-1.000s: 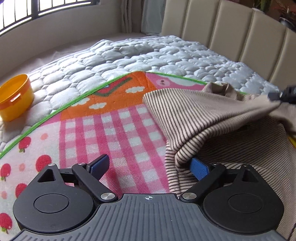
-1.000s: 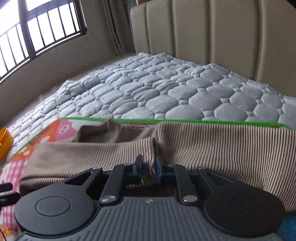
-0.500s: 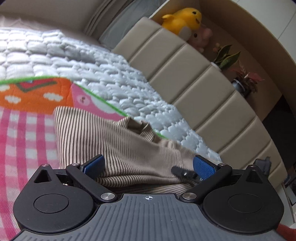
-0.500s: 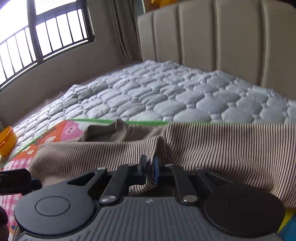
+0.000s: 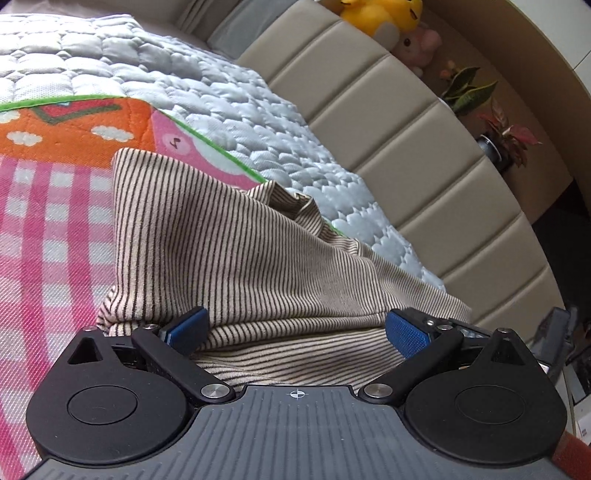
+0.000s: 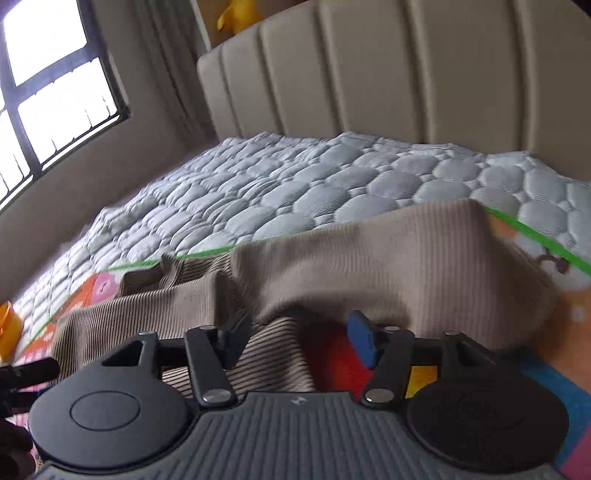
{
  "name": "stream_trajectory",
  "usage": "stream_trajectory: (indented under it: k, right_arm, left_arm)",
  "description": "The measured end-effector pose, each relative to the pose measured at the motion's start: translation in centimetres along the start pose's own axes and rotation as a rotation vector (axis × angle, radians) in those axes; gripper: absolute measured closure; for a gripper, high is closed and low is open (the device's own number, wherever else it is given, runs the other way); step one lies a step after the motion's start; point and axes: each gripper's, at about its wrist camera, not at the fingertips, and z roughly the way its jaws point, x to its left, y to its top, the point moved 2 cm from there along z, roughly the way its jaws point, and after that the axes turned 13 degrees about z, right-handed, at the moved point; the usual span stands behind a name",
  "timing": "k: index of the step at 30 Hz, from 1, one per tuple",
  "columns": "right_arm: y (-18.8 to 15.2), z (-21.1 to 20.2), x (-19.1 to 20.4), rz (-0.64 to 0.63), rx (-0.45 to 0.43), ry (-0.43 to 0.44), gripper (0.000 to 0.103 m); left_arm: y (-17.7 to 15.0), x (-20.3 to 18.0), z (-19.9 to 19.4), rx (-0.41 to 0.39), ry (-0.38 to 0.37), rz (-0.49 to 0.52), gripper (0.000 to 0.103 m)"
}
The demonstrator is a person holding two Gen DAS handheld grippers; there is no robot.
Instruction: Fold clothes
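Observation:
A beige top with thin dark stripes [image 5: 236, 258] lies partly folded on a colourful play mat [image 5: 55, 206] on the bed. My left gripper [image 5: 295, 328] is open wide, its blue pads [image 5: 406, 332] straddling a folded edge of the cloth without pressing it. In the right wrist view the same top [image 6: 369, 266] sags in a loose fold. My right gripper [image 6: 299, 339] is opening, and its pads stand apart over a flap of the striped cloth, gripping nothing. The tip of the left gripper [image 6: 29, 369] shows at the left edge there.
A grey quilted mattress [image 6: 295, 192] runs back to a padded beige headboard [image 6: 406, 74]. A yellow tub [image 6: 7, 328] sits at the far left of the mat. Soft toys [image 5: 388, 14] and potted plants [image 5: 495, 122] stand on the ledge behind the headboard. A window [image 6: 48, 74] is at the left.
My right gripper let go of the pinched fold, its jaws spread, and it swung to the right. The left gripper turned toward the headboard and now straddles the cloth's folded edge.

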Motion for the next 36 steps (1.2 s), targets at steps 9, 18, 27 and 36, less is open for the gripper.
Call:
stream_trajectory:
  k: [9,18,27,36]
  right_arm:
    - [2.0,2.5,-11.3,0.579,-0.041,-0.024,0.043]
    - [2.9,5.6,-7.1,0.23,-0.088,-0.178,0.029]
    - [2.2,5.1,-5.1,0.205,-0.062,-0.173,0.0]
    - [2.0,1.8,-6.0,0.296,-0.145,-0.269,0.001]
  left_arm:
    - [-0.4,-0.3,0.2,0.019,0.016,0.026,0.0]
    - [-0.6,-0.6,0.4,0.022,0.029,0.059,0.0]
    - [-0.6,-0.6,0.4,0.02,0.028,0.056,0.0]
    - [-0.6,-0.6,0.4,0.021,0.024,0.055,0.0]
